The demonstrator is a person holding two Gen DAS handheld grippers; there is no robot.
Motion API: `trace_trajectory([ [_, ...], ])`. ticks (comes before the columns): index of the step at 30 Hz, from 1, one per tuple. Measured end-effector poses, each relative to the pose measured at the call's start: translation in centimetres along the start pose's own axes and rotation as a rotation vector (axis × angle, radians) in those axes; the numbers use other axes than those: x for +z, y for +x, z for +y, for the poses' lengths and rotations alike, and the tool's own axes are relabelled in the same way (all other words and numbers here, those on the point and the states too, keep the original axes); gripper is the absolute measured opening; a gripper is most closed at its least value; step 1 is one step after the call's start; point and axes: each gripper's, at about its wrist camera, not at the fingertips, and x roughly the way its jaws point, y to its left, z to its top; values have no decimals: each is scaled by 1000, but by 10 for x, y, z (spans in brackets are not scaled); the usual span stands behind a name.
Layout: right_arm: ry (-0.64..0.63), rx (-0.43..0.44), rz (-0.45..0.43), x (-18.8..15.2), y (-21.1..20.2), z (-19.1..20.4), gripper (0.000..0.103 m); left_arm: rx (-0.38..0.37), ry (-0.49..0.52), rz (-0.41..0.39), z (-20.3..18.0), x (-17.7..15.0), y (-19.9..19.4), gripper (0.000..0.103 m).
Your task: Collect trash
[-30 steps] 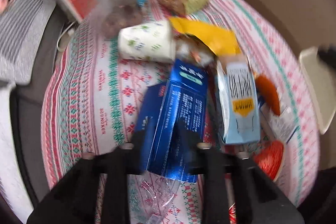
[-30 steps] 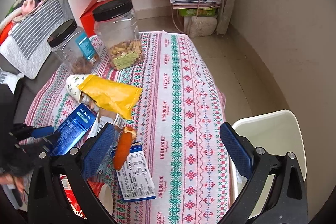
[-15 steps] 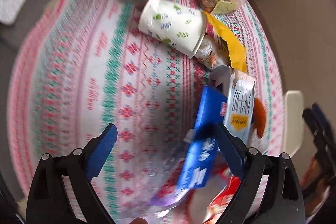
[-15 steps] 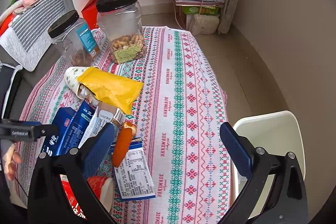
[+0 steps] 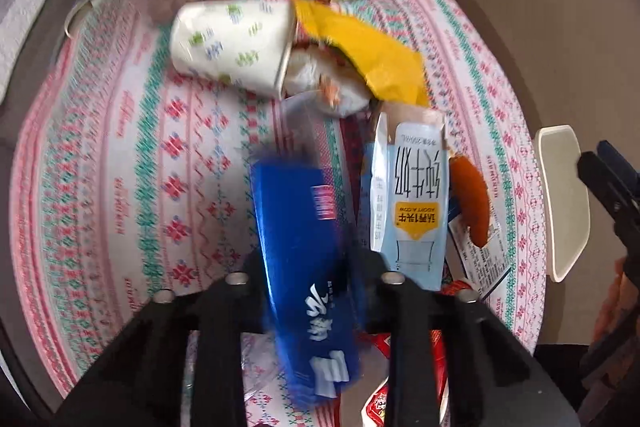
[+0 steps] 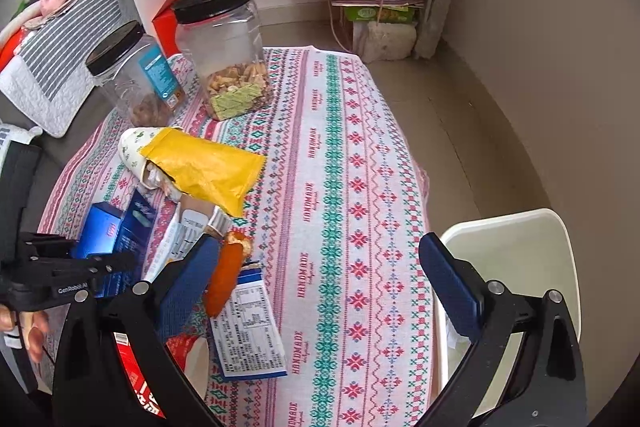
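A blue carton (image 5: pixel 304 247) stands between the fingers of my left gripper (image 5: pixel 312 259), whose jaws are closing and pressing its sides. Beside it on the patterned tablecloth (image 5: pixel 132 155) lie a light-blue milk carton (image 5: pixel 412 203), a floral paper cup (image 5: pixel 236 43), a yellow bag (image 5: pixel 368 55) and an orange snack piece (image 5: pixel 472 203). My right gripper (image 6: pixel 320 283) hangs open over the cloth with nothing between its fingers. Its left finger is next to the orange piece (image 6: pixel 224 279). The right wrist view shows the left gripper (image 6: pixel 80 267) on the blue carton (image 6: pixel 100 231).
A white bin (image 6: pixel 516 267) stands at the table's right edge, under my right finger. Two black-lidded clear jars (image 6: pixel 224 47) (image 6: pixel 132 75) stand at the far side. A printed wrapper (image 6: pixel 248 331) and a red packet (image 6: pixel 132 375) lie near the front edge.
My left gripper held the blue carton, opened wide half a second ago, and has closed on it again from a lower, closer position. The right gripper has stayed put.
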Motion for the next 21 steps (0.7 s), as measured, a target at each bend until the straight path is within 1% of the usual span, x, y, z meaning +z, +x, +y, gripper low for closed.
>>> trace_trajectory([
  [1,-2,6,1,0,1,3,96,-5,-5,-12,1,-1,-4,15],
  [4,-6,32,15,0,3,13,96,-14,-42,-85,7,-7,-28,14],
  [7,4,82,50,1,12,26,96,-18,-86,-142,19,-12,-46,14],
  [9,22,137,85,2,20,38,96,-16,-128,-177,31,-18,-60,14],
  [10,32,185,117,1,27,48,96,-15,-143,-187,38,-22,-67,14],
  [12,31,227,151,-1,35,63,94,-15,-172,-209,52,-28,-78,14],
  [13,19,227,166,-2,39,73,92,-17,-184,-219,57,-31,-84,14],
  [14,7,208,172,-3,43,80,89,-16,-191,-227,61,-34,-87,14],
  [15,-10,179,178,-3,48,88,89,-16,-194,-234,70,-37,-95,14],
  [19,-19,169,237,-6,69,103,87,-2,-215,-260,87,-48,-106,14],
  [21,-51,124,234,-8,77,111,88,6,-229,-268,97,-54,-110,14],
])
